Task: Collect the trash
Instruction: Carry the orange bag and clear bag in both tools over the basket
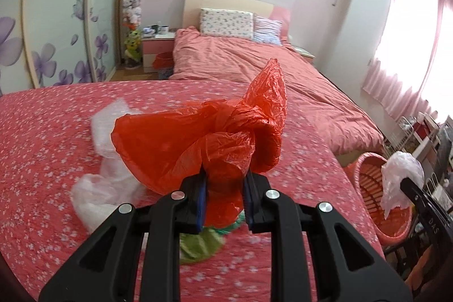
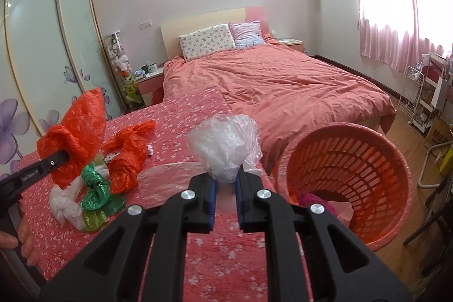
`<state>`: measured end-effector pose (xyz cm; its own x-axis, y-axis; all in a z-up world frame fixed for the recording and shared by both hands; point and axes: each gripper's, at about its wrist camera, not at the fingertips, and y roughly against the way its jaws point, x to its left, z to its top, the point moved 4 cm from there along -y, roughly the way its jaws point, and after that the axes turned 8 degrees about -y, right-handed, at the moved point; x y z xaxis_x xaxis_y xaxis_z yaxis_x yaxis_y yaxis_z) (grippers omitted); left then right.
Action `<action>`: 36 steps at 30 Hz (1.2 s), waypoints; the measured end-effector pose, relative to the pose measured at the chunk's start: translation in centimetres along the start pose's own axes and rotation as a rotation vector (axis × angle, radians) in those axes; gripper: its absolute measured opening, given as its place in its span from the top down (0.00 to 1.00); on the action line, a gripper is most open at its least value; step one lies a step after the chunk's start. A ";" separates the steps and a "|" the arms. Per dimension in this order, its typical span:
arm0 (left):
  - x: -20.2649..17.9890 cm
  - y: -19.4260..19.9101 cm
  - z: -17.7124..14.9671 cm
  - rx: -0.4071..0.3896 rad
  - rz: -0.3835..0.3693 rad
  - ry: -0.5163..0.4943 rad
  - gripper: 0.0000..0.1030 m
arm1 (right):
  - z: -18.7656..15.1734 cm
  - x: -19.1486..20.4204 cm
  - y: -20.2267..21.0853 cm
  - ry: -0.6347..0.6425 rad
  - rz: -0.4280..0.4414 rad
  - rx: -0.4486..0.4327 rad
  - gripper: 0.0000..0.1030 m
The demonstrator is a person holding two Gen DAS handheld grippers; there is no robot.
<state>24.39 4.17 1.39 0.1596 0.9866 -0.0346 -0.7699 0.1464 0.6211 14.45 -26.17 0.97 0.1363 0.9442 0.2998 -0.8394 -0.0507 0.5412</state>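
My left gripper (image 1: 225,177) is shut on a crumpled red plastic bag (image 1: 215,135) and holds it above the floral red cloth (image 1: 42,160); the same bag shows in the right wrist view (image 2: 76,132). My right gripper (image 2: 225,177) is shut on a clear plastic bag (image 2: 226,143), held beside the orange basket (image 2: 368,177); it also shows in the left wrist view (image 1: 396,174) over the basket (image 1: 368,188). On the cloth lie another red bag (image 2: 127,157), a green bag (image 2: 94,188), white bags (image 2: 65,203) and a flat clear bag (image 2: 167,180).
A bed with a pink duvet (image 2: 283,87) lies beyond the cloth. A wardrobe with flower decals (image 2: 36,47) stands at left, a nightstand (image 2: 148,81) by the bed, and a wire rack (image 2: 413,95) and boxes at right. The basket holds something pink (image 2: 311,200).
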 end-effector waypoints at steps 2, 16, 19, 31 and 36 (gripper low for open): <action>-0.8 -0.1 -0.1 -0.001 -0.012 -0.014 0.80 | 0.2 -0.9 0.3 -0.010 -0.008 -0.006 0.88; -9.1 -1.9 -1.2 0.026 -0.142 -0.086 0.80 | 0.7 -7.3 1.5 -0.083 -0.091 -0.039 0.87; -10.9 -2.1 -1.3 0.030 -0.166 -0.108 0.80 | 0.8 -9.2 1.7 -0.107 -0.114 -0.047 0.87; -17.4 -3.2 -2.1 0.056 -0.276 -0.162 0.80 | 0.9 -14.7 1.9 -0.168 -0.181 -0.060 0.87; -20.2 -4.0 -2.4 0.074 -0.318 -0.175 0.80 | 1.0 -16.9 1.6 -0.197 -0.205 -0.063 0.87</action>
<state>22.82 -16.16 -2.28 0.4918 0.8644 -0.1048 -0.6190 0.4318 0.6560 11.34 -42.54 -2.48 0.4008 0.8511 0.3392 -0.8140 0.1610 0.5581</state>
